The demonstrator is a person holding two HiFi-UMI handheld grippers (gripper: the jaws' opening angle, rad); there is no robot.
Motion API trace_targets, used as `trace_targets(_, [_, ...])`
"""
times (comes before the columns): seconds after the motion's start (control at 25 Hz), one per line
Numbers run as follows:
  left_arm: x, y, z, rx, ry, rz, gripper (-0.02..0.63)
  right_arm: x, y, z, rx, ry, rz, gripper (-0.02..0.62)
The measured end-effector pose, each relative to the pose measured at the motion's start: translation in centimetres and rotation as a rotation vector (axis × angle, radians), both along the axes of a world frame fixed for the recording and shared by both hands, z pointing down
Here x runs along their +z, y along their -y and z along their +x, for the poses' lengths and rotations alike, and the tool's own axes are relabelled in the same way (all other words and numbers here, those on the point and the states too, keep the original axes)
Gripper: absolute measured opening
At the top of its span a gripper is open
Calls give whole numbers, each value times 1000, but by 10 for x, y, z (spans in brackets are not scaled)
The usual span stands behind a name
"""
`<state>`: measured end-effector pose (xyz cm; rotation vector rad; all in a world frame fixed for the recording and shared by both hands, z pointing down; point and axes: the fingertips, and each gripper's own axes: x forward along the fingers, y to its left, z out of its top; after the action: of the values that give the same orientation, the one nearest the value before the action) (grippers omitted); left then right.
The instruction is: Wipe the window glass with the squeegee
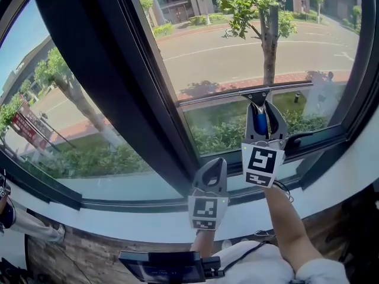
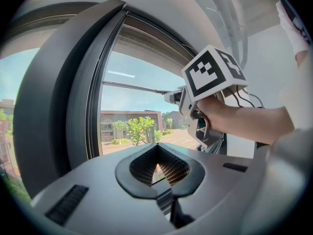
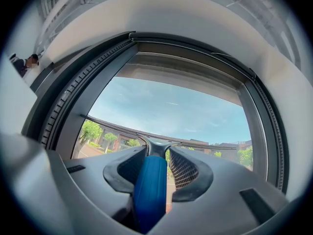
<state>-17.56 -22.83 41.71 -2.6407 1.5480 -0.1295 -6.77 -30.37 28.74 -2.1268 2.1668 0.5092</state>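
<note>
The squeegee has a blue handle (image 1: 261, 123) and a long thin blade (image 1: 296, 86) that lies across the lower part of the window glass (image 1: 237, 46). My right gripper (image 1: 261, 108) is shut on the handle and holds it up toward the pane. In the right gripper view the blue handle (image 3: 149, 190) sits between the jaws and the blade (image 3: 205, 145) spans the glass ahead. My left gripper (image 1: 214, 162) hangs lower, left of the right one and just above the sill, shut with nothing in it. In the left gripper view its jaws (image 2: 157, 151) meet at the tips, and the right gripper (image 2: 195, 116) shows beyond them.
A thick dark mullion (image 1: 118, 81) divides the right pane from the left pane (image 1: 53, 99). The pale sill (image 1: 148, 218) runs under both panes. The dark frame (image 1: 361, 64) bounds the right pane. A person (image 3: 24, 62) stands far left; a dark device (image 1: 166, 268) hangs below.
</note>
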Motion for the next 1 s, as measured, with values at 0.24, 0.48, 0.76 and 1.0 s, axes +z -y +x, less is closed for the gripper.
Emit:
trace_targets(0.24, [6, -1, -1, -1, 8, -9, 2, 20, -2, 0, 0, 3, -29, 149])
trace_targets(0.48, [6, 1, 5, 1, 11, -10, 2, 32, -2, 2, -1, -4, -58, 149])
trace_targets(0.76, [5, -1, 9, 9, 17, -8, 2, 51, -4, 4, -6, -2, -96, 149])
trace_targets(1.0, [4, -1, 5, 5, 27, -10, 2, 67, -4, 2, -6, -2, -133, 149])
